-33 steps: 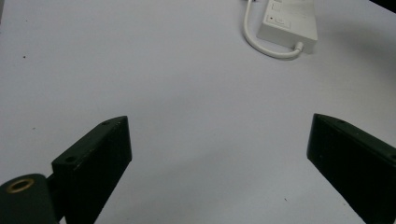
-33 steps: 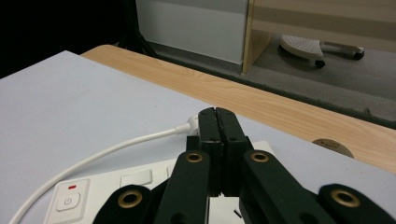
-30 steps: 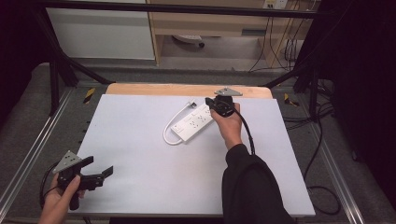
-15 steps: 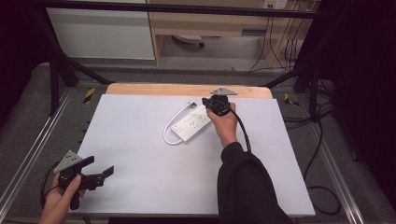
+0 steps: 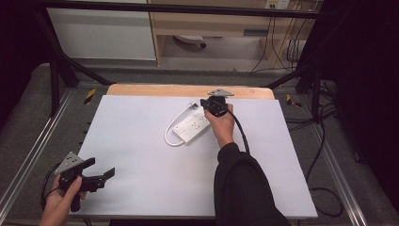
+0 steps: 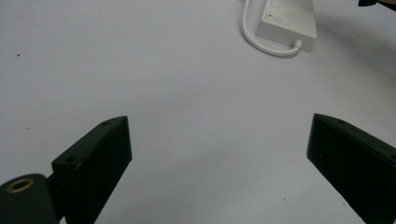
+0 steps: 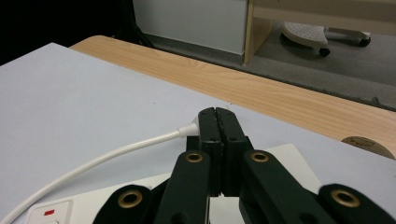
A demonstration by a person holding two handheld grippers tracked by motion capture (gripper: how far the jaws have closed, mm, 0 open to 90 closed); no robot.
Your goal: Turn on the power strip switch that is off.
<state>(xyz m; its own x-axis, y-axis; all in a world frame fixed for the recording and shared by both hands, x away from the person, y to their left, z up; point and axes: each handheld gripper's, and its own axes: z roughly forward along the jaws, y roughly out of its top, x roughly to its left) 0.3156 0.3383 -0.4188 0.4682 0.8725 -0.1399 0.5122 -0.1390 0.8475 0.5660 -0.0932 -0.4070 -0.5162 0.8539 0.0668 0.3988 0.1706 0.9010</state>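
A white power strip (image 5: 191, 127) is seen lying just past the middle of the white table (image 5: 141, 150), its cord (image 5: 175, 123) looped at its 9 o'clock side. The right gripper (image 5: 203, 102) is held over the strip's far end, fingers pressed together, the cord's plug end seen at their tips; whether it is gripped cannot be told. At 7 o'clock, the left gripper (image 5: 102, 170) is held with fingers spread wide and empty.

White mat (image 5: 141, 141) lying open across left and near areas, power strip (image 5: 190, 128) and its looping cord (image 5: 172, 136) blocking centre-far, right gripper (image 5: 203, 101) crowding the strip's far end, left gripper (image 5: 104, 175) sitting near-left
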